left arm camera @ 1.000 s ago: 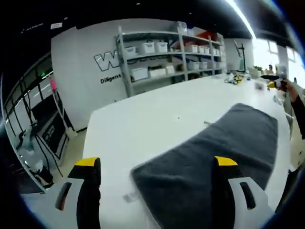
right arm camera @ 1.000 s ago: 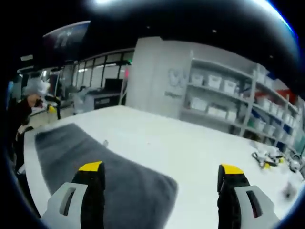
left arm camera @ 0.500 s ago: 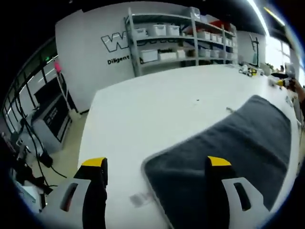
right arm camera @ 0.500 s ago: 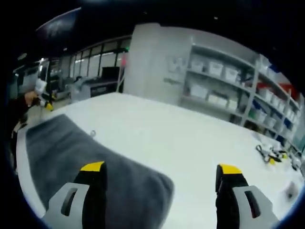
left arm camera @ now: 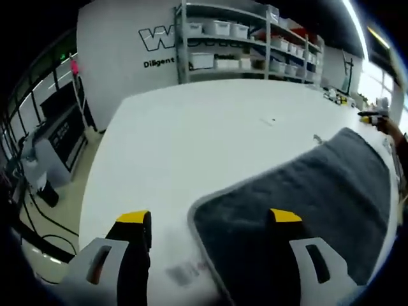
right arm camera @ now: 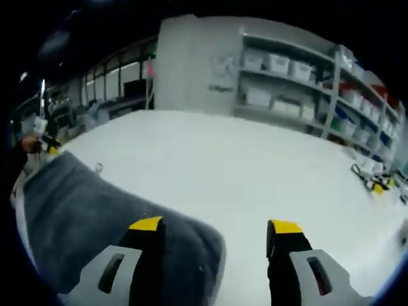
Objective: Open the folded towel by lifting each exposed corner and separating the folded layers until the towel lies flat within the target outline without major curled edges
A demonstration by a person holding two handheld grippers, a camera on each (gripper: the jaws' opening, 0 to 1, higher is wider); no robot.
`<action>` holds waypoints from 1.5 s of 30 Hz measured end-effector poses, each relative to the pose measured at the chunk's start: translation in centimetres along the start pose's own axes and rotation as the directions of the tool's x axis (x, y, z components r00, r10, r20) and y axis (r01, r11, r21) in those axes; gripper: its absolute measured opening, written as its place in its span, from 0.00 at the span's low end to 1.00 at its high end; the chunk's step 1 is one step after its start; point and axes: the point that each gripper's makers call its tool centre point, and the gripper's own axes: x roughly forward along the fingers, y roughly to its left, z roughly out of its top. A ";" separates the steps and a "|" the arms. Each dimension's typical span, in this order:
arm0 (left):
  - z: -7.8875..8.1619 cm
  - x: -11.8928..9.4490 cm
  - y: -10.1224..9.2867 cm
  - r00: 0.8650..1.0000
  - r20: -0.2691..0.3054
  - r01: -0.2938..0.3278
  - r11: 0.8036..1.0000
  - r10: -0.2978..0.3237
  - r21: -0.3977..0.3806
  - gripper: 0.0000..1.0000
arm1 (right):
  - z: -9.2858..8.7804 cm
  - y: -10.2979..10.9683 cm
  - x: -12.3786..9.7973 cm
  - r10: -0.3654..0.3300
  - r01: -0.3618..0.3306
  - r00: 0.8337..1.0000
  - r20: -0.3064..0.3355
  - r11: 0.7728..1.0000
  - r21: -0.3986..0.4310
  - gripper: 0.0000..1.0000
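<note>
Lying flat and still folded on the white table (left arm camera: 191, 127), the dark grey towel (left arm camera: 306, 210) runs its long axis between the two tongs, each poised over one rounded end corner. At the left gripper (left arm camera: 209, 226), jaws spread and holding nothing, the corner sits between the yellow tips, the cloth stretching off under the right-hand jaw. At the right gripper (right arm camera: 215, 231), likewise released, the corner (right arm camera: 207, 245) lies under the left-hand jaw, so both look about equally near and either could pinch downward first.
</note>
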 end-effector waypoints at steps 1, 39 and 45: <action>-0.4 0.0 -0.4 1.000 -0.002 0.006 1.000 -0.006 0.002 0.65 | -0.1 0.0 0.2 0.001 -0.001 1.000 0.001 1.000 0.006 0.60; 1.1 5.0 5.9 0.995 0.094 0.026 0.996 -0.018 -0.090 0.02 | -5.0 2.7 5.1 0.047 -0.042 0.992 -0.118 0.998 0.047 0.07; 1.3 5.2 6.4 0.995 0.100 0.020 0.997 -0.013 -0.069 0.02 | -4.4 1.4 5.8 0.034 -0.028 0.991 -0.128 0.998 0.047 0.10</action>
